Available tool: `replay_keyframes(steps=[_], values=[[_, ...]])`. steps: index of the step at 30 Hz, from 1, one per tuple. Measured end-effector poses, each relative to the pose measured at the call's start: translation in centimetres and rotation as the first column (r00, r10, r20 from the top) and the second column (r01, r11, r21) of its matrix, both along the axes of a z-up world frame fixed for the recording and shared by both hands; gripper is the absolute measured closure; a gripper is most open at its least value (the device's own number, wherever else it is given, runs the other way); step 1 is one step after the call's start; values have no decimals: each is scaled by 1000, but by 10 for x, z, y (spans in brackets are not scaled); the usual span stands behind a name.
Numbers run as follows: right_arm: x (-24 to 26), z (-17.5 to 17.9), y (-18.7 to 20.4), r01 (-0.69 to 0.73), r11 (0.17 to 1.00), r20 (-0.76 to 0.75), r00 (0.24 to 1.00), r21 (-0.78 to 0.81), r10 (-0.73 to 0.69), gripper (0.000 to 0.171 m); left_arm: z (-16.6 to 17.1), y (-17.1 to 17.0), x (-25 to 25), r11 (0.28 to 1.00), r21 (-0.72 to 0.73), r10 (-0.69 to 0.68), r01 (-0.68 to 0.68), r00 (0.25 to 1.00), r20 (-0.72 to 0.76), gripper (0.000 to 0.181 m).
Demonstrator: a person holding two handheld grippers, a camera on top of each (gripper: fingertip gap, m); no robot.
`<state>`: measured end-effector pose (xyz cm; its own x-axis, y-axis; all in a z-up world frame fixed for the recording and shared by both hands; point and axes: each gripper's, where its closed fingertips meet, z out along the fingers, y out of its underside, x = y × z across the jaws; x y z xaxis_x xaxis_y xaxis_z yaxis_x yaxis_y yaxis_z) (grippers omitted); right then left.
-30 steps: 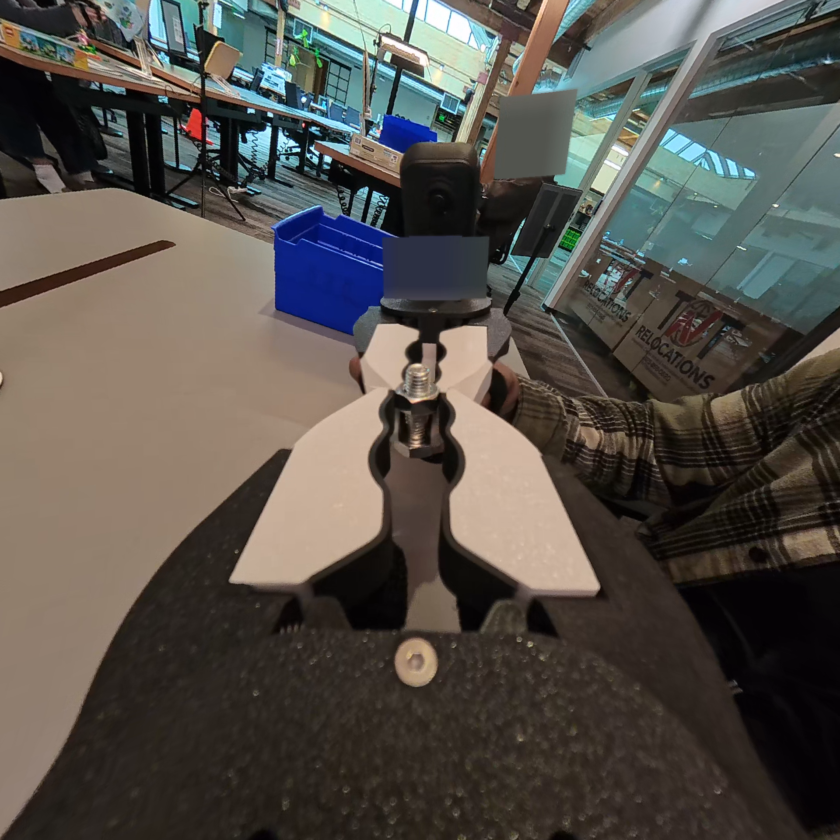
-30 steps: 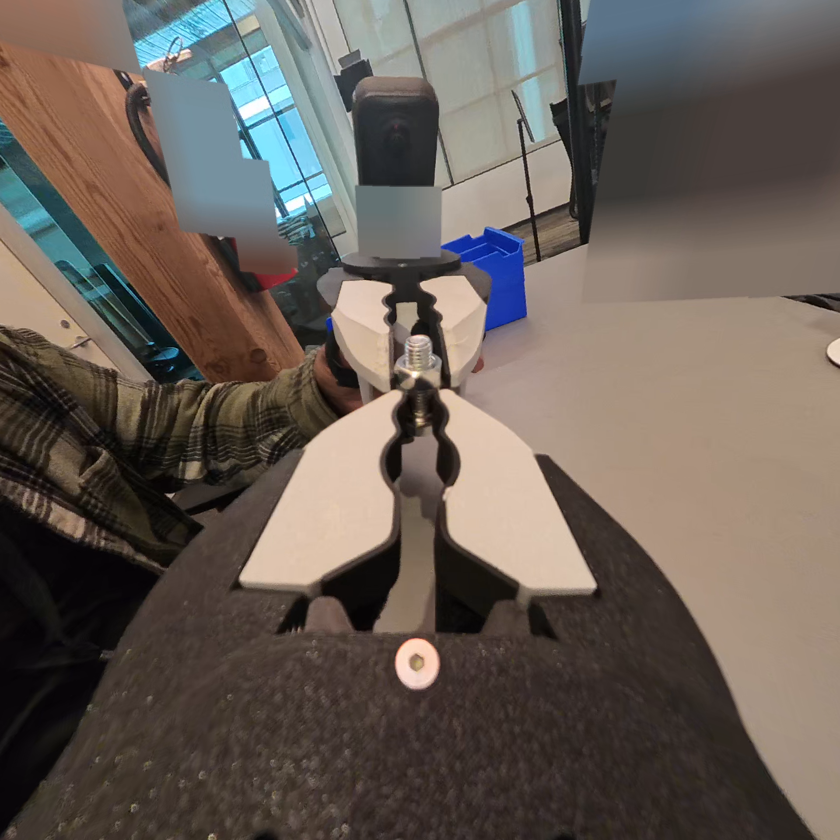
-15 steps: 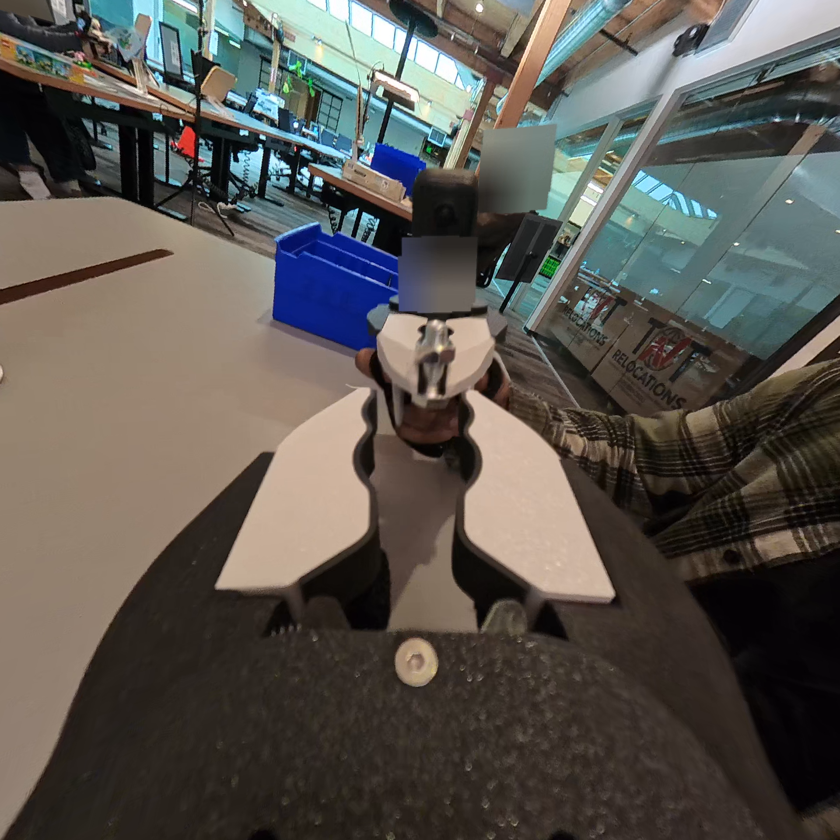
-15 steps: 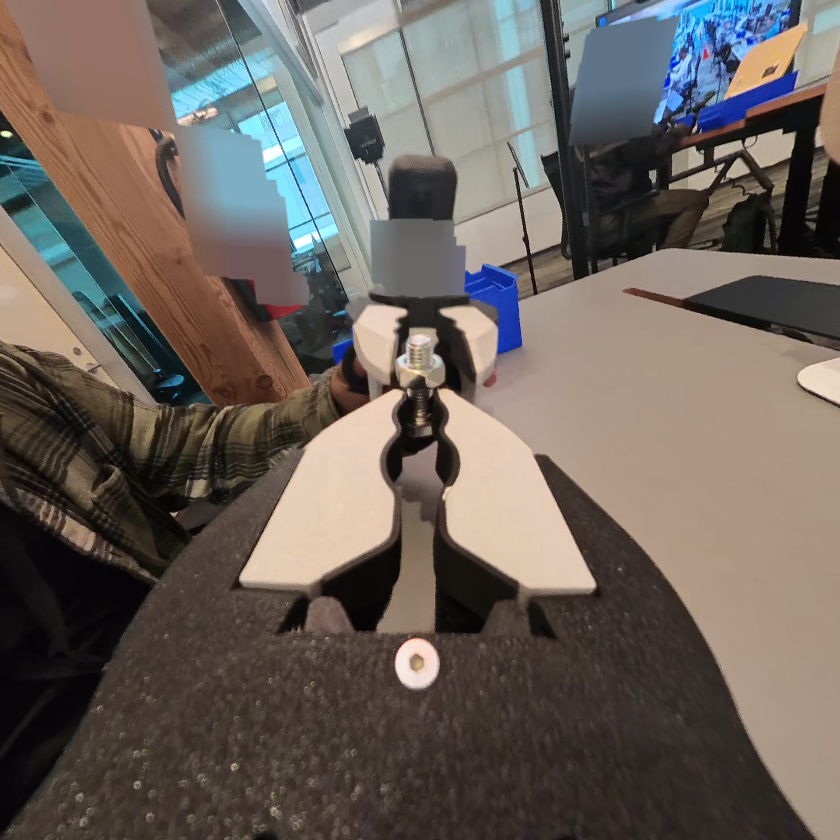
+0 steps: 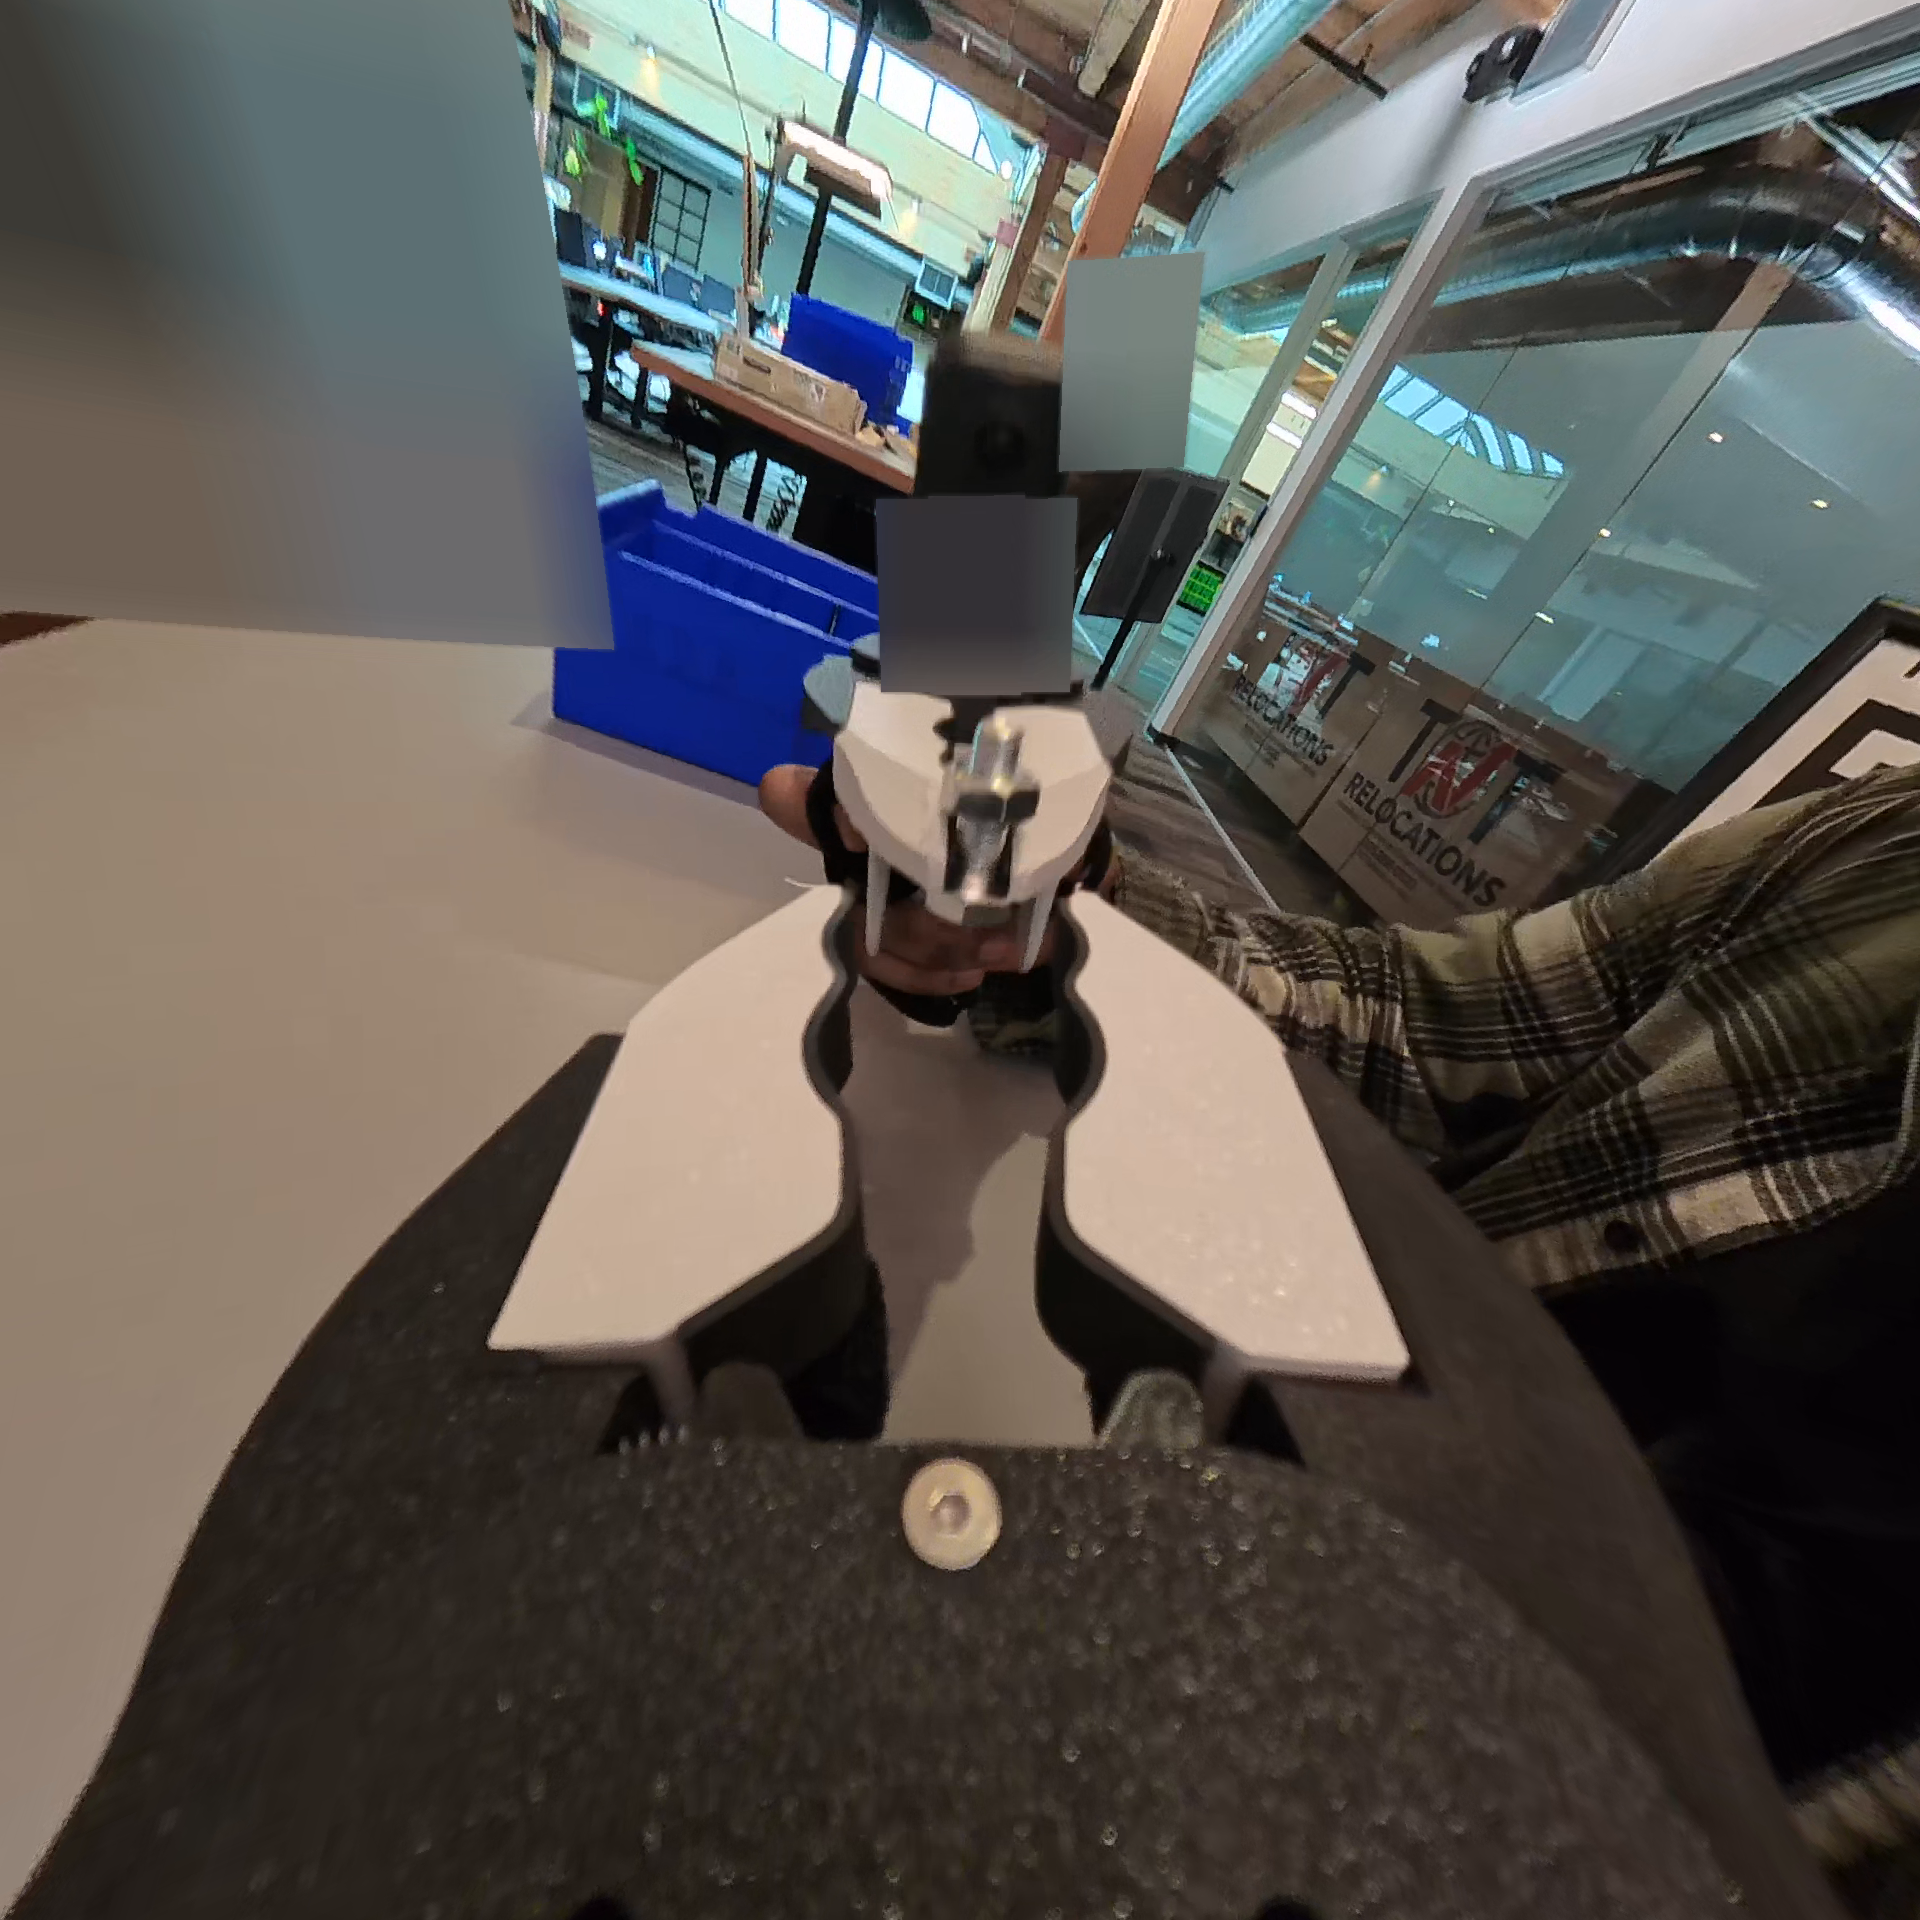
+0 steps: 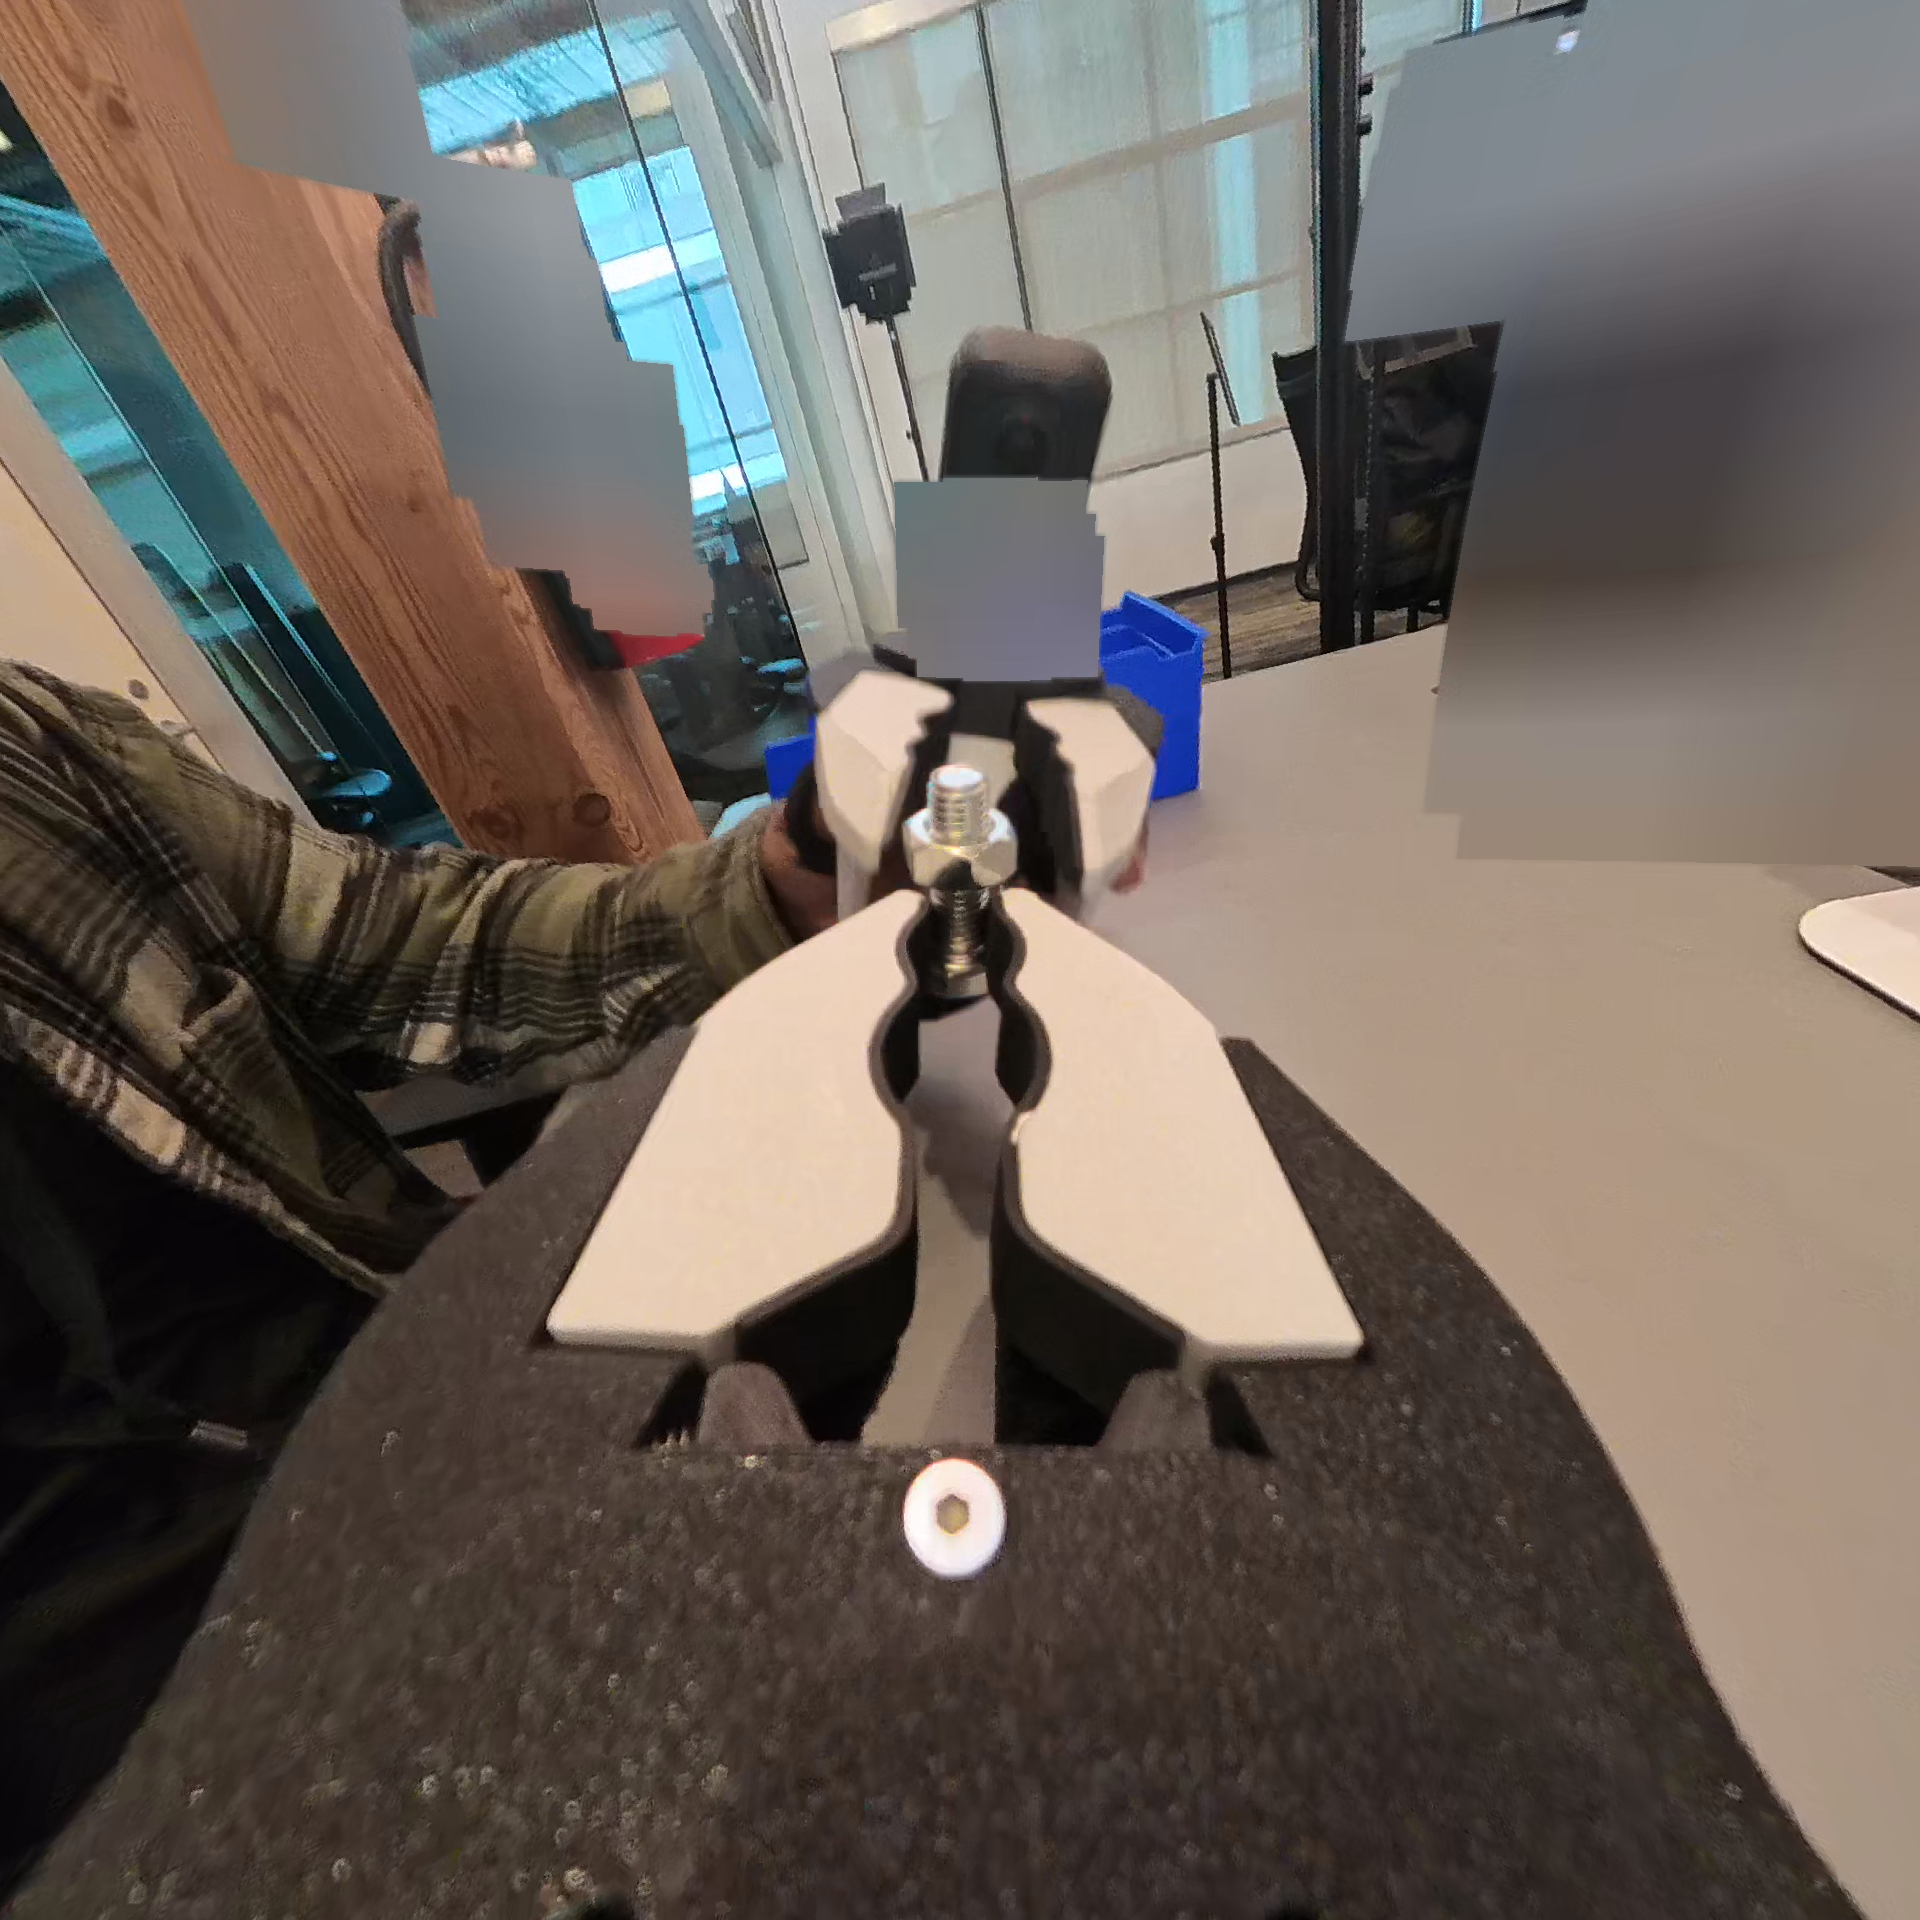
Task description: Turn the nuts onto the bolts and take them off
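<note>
My right gripper is shut on a steel bolt, gripping its shank below a hex nut threaded on the upper part. The bolt stands upright above the grey table. My left gripper is open and empty, its jaws standing well apart. It faces the right gripper a short way off and does not touch it. The bolt and nut show in the left wrist view between the right gripper's fingers. The left gripper shows open behind the bolt.
A blue bin stands on the table behind the grippers; it also shows in the right wrist view. Plaid sleeves hold both tools. A white flat object lies at the table's right edge. The tips of both grippers are at nearly the same place.
My left gripper has opened, let go of the bolt and nut, and pulled back from them. My right gripper still holds the bolt upright.
</note>
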<state>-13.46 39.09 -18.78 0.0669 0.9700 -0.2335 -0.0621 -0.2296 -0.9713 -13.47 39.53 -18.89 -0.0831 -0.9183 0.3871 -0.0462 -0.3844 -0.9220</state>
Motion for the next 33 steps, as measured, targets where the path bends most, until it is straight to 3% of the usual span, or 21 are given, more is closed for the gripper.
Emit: replay_keyframes(steps=[5, 17, 33], values=[[-5, -15, 0, 17, 998, 107, 994, 53, -23, 162, 15, -1, -10, 991, 127, 39, -39, 999, 1, 158], [-17, -32, -5, -1, 995, 227, 974, 100, -22, 162, -5, -7, 1, 967, 255, 64, -28, 989, -135, 171], [-9, -17, -6, 3, 996, 143, 990, 94, -16, 154, -5, -11, 0, 963, 267, 66, -30, 990, -127, 172]])
